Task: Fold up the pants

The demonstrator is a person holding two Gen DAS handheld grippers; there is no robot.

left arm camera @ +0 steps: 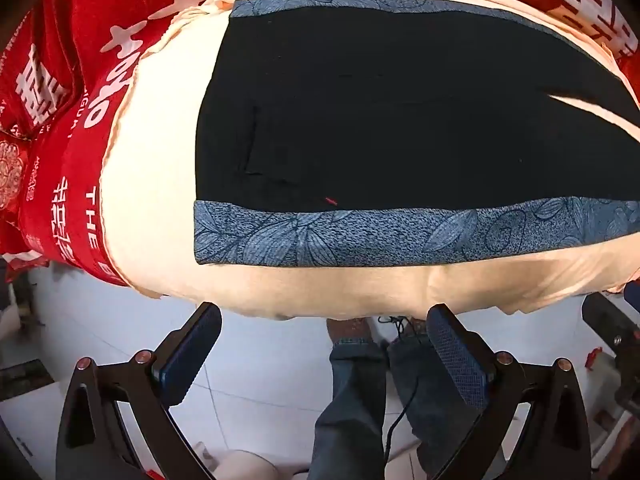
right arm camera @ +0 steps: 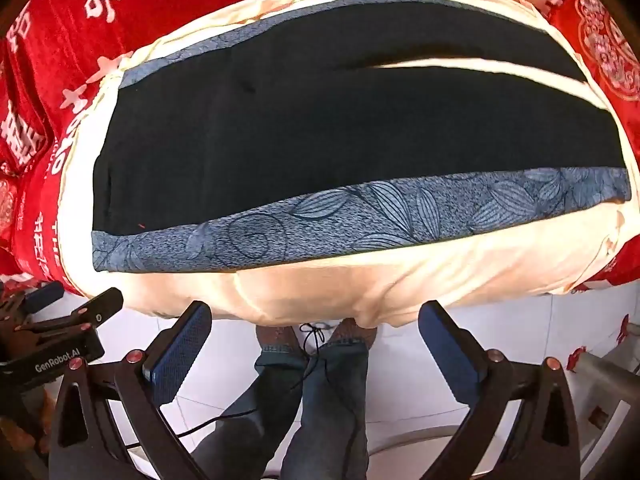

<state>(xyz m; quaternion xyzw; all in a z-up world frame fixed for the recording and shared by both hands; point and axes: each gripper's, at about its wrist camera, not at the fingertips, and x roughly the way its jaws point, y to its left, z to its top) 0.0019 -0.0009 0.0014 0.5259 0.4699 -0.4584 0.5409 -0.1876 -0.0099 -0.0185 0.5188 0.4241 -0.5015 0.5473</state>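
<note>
Black pants with blue leaf-patterned side stripes lie flat on a cream cloth, waist at the left and legs running right. They also show in the right wrist view, where a thin gap parts the two legs. My left gripper is open and empty, held off the near edge of the cloth. My right gripper is open and empty, also off the near edge.
A red cover with white lettering lies under the cream cloth. The person's jeans and shoes stand on a white tiled floor. The left gripper's body shows at left in the right wrist view.
</note>
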